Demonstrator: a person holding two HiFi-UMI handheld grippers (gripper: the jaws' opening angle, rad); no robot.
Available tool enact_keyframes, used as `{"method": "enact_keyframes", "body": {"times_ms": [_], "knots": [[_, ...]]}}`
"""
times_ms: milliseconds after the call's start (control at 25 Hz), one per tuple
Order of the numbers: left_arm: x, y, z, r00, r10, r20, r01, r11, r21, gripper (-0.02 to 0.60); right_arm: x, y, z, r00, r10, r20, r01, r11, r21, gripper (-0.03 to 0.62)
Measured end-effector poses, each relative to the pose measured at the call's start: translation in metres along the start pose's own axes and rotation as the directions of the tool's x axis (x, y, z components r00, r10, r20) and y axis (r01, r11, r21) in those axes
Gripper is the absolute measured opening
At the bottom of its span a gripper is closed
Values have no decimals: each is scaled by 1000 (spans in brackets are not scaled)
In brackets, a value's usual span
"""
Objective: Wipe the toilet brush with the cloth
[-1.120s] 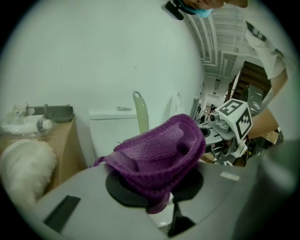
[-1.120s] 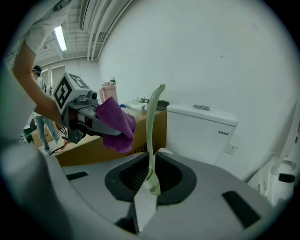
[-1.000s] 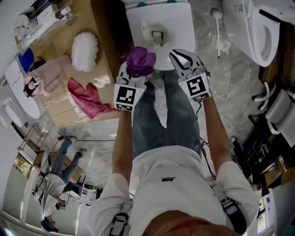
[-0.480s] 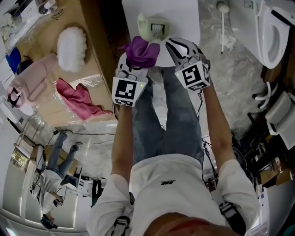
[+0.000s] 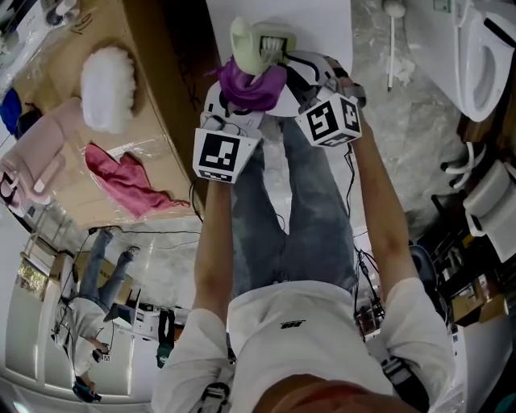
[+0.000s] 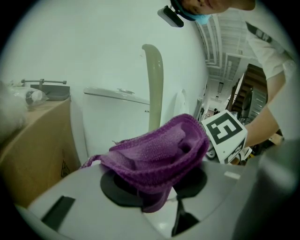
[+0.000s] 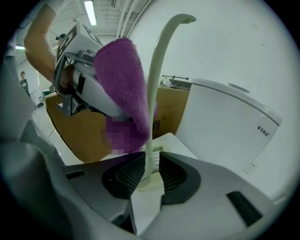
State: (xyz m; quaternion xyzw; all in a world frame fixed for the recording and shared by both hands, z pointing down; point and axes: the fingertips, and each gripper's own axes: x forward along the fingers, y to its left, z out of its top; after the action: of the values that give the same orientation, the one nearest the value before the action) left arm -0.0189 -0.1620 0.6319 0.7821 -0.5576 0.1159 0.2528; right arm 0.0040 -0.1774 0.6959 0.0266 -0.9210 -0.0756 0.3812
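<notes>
The pale green toilet brush [image 5: 260, 47] stands in its holder on a white surface [image 5: 322, 24]. Its curved handle [image 7: 157, 70] rises between the jaws of my right gripper [image 7: 150, 171]. Those jaws have just been opening and stand open around the handle's foot, not pressing on it. My left gripper [image 6: 157, 183] is shut on a bunched purple cloth [image 6: 159, 150]. The cloth [image 5: 251, 85] hangs beside the handle [image 6: 153, 84], on its left, and in the right gripper view the cloth [image 7: 123, 79] touches it. In the head view my left gripper [image 5: 242, 97] and right gripper [image 5: 302, 68] flank the brush.
A white toilet tank [image 7: 225, 122] stands just behind the brush. On the left, a cardboard box [image 5: 153, 97] carries a white fluffy thing [image 5: 106, 85] and a red cloth [image 5: 121, 181]. A white brush [image 5: 391, 40] lies on the marble floor near a toilet [image 5: 484, 48].
Both grippers have moved toward the brush at the top of the head view. The right gripper now has the handle between its jaws, and the cloth has reached the handle.
</notes>
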Motion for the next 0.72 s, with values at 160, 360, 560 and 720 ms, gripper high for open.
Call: {"method": "enact_keyframes", "body": {"times_ms": [160, 360, 560, 720], "knots": [[10, 2, -6, 1000, 0, -2, 0, 1000, 5, 166, 14, 3, -7, 1000, 13, -9, -13, 998, -61, 95], [22, 4, -12, 1000, 1, -6, -1, 1000, 6, 176, 25, 3, -10, 1000, 13, -2, -13, 995, -98, 120], [32, 7, -17, 1000, 4, -4, -4, 1000, 1, 184, 33, 6, -11, 1000, 18, 12, -17, 995, -94, 121], [44, 9, -21, 1000, 10, -12, -10, 1000, 0, 188, 39, 7, -18, 1000, 21, -1, -21, 995, -96, 89]]}}
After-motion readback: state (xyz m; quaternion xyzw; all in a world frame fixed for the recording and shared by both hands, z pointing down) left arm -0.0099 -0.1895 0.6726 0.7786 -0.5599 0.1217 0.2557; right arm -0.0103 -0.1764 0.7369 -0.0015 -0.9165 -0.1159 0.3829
